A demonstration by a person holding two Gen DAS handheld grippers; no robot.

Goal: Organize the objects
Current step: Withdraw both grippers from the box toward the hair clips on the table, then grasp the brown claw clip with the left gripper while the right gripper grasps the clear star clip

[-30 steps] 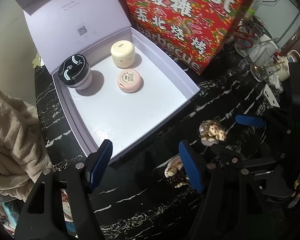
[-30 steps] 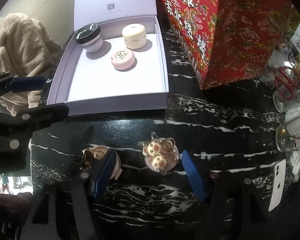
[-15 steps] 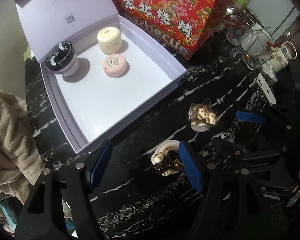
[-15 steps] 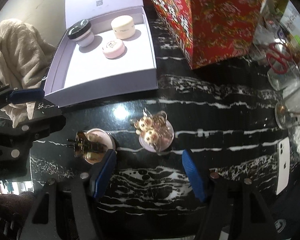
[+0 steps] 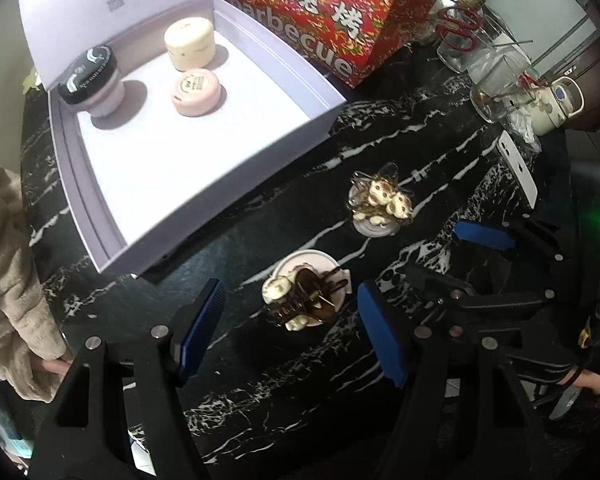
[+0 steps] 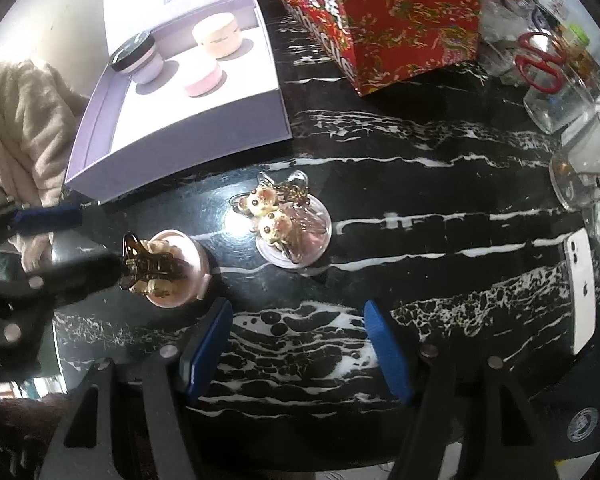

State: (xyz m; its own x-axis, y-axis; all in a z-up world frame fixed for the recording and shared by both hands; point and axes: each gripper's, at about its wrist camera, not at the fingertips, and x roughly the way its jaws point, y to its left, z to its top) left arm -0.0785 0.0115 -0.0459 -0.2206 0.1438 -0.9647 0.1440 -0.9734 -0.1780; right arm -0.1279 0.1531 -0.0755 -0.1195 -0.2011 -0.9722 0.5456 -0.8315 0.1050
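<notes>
1. Black marble table (image 5: 400,152) carries a lilac gift box (image 5: 204,184) with three cosmetic jars inside.
2. Left gripper (image 5: 290,332) has jaws spread around a pink dish with a brown hair claw (image 5: 308,300).
3. Right gripper (image 6: 296,348) is spread wide, empty, near the clear dish of bear earrings (image 6: 292,224).

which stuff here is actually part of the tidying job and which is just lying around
Part of the job:
lavender box
black-lidded jar
cream jar
pink compact
pink dish with hair claw
clear dish with bear charms
left gripper, right gripper, both open

Lying about:
red barbecue box
white phone
red scissors
beige blanket
</notes>
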